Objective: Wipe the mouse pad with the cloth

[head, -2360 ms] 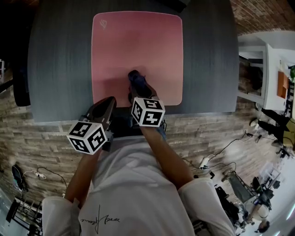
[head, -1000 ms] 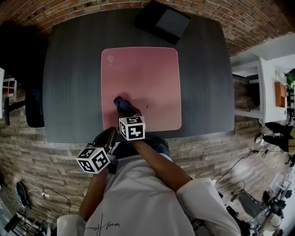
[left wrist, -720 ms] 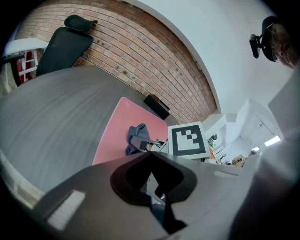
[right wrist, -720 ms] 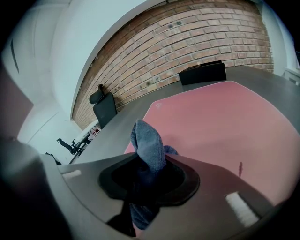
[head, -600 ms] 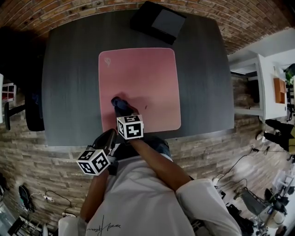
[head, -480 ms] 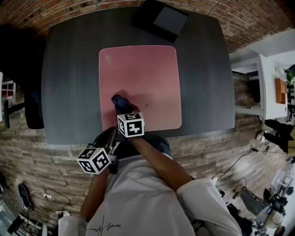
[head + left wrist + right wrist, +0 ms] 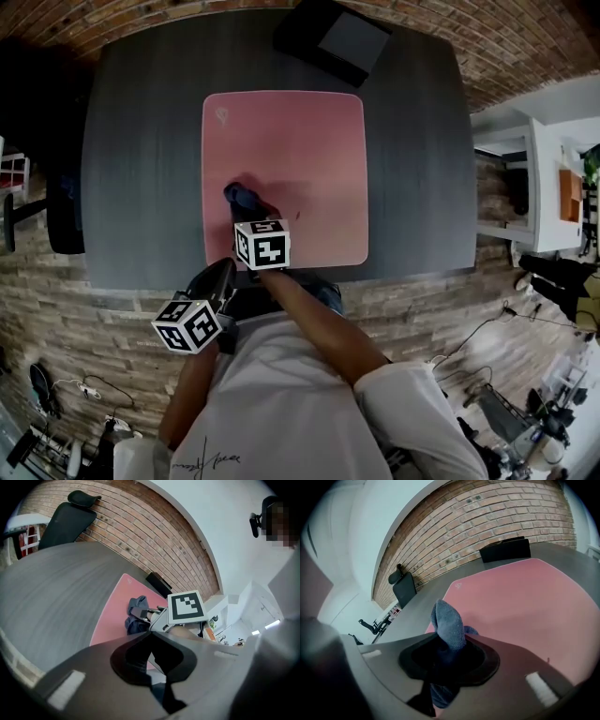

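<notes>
A pink mouse pad [image 7: 300,150] lies on the dark grey table [image 7: 141,141]. My right gripper [image 7: 247,212] is shut on a blue cloth [image 7: 240,197] and presses it on the pad's near-left part. In the right gripper view the cloth [image 7: 447,620] bunches up between the jaws of the right gripper [image 7: 450,641], with the pad [image 7: 520,597] stretching ahead. My left gripper [image 7: 220,275] hangs at the table's near edge, off the pad, shut on nothing. In the left gripper view, the left gripper [image 7: 151,637] looks at the cloth [image 7: 136,605] and the pad [image 7: 115,613].
A black box [image 7: 334,37] sits at the table's far edge beyond the pad. A black office chair [image 7: 65,520] stands at the table's left end. White shelving [image 7: 534,178] stands to the right of the table. The floor is brick-patterned.
The right gripper has dragged the cloth from the pad's near middle toward its near-left side. The left gripper has stayed at the table's near edge.
</notes>
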